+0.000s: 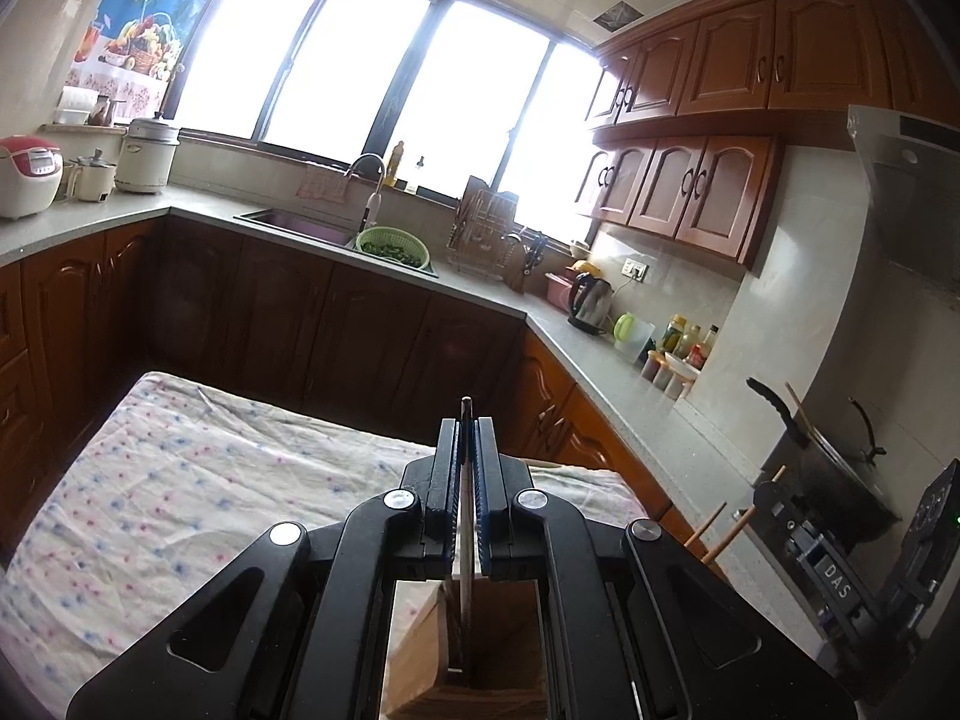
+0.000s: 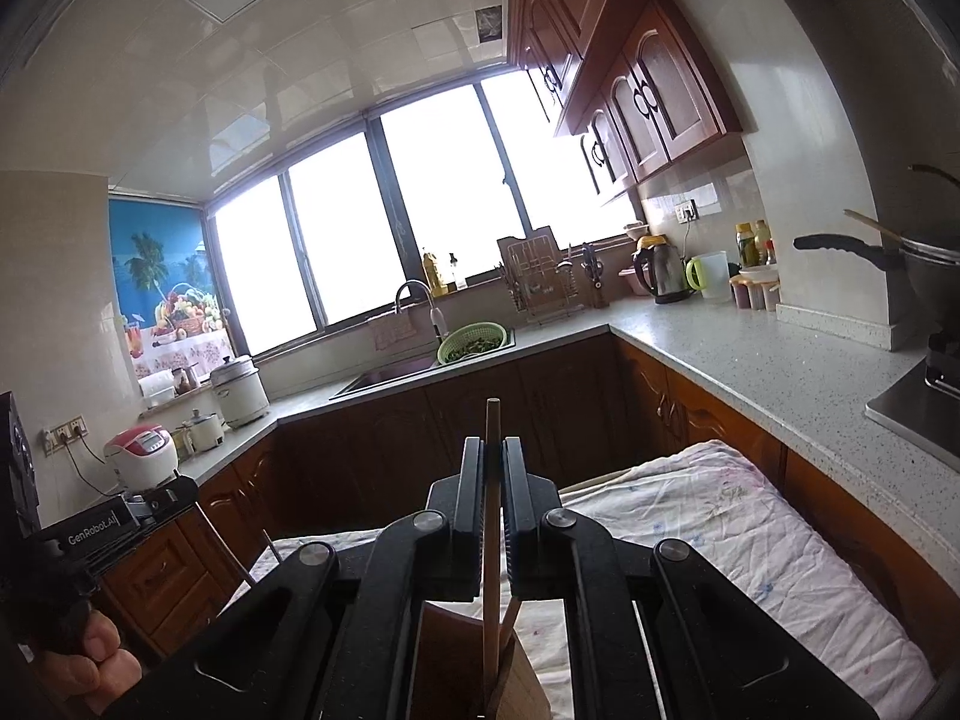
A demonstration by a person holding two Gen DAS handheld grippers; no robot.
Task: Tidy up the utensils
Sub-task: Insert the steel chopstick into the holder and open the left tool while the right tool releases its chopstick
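One cloth-covered table amid grey kitchen counters, bright windows behind.

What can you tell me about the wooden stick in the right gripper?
The wooden chopstick is thin, straight and light brown, with a blunt squared tip. It stands nearly upright, clamped between the shut jaws of the right gripper, which press it from both sides. Its top pokes out above the jaws; its lower end goes down into an open wooden holder box, beside another stick leaning there. The box stands on a flowery cloth.
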